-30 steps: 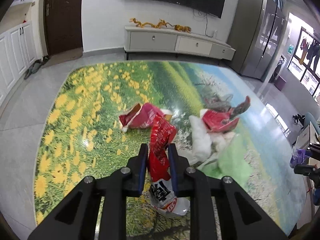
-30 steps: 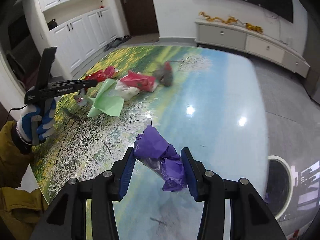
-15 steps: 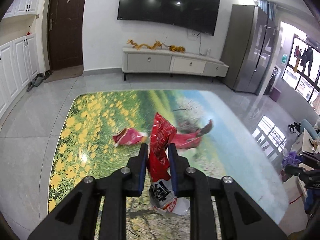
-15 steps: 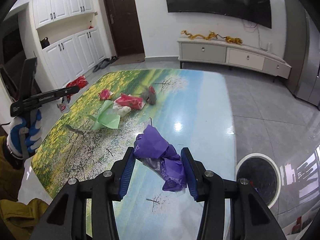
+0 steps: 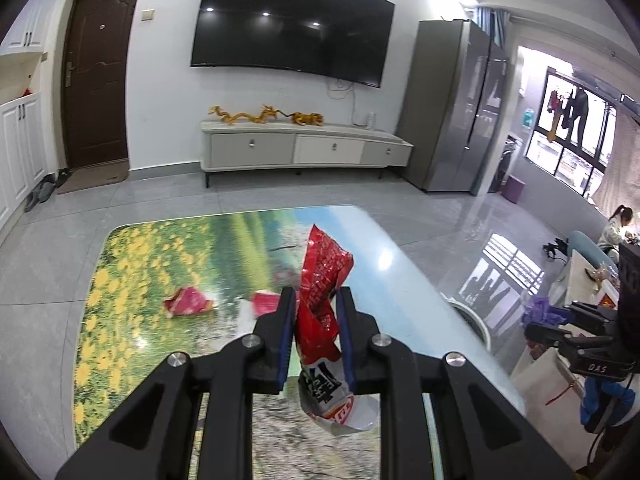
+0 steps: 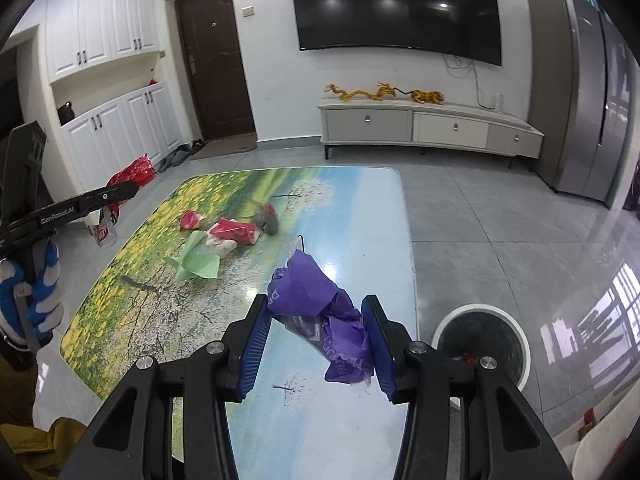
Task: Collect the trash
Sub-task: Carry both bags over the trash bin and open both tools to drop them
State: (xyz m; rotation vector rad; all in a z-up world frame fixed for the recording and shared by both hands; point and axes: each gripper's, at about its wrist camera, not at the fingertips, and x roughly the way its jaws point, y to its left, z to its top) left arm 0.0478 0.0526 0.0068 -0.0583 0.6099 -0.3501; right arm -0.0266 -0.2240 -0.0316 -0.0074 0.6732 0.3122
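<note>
Table (image 6: 352, 432) with a printed meadow top carries the loose trash. Left gripper (image 5: 316, 300) is clamped tight on a red snack wrapper (image 5: 322, 280), which stands upright between the pads, its white printed end hanging below them, clear of the tabletop. Right gripper (image 6: 318, 312) is closed on a crumpled purple bag (image 6: 320, 312), held above the near right part of the table. Remaining on the table, toward the far left: a green sheet (image 6: 198, 262), a red packet (image 6: 234, 232), a small red wrapper (image 6: 191, 220) and a grey-red wad (image 6: 267, 218), clustered close together. A round white-rimmed bin (image 6: 480, 340) stands on the floor just beside the table's right edge.
</note>
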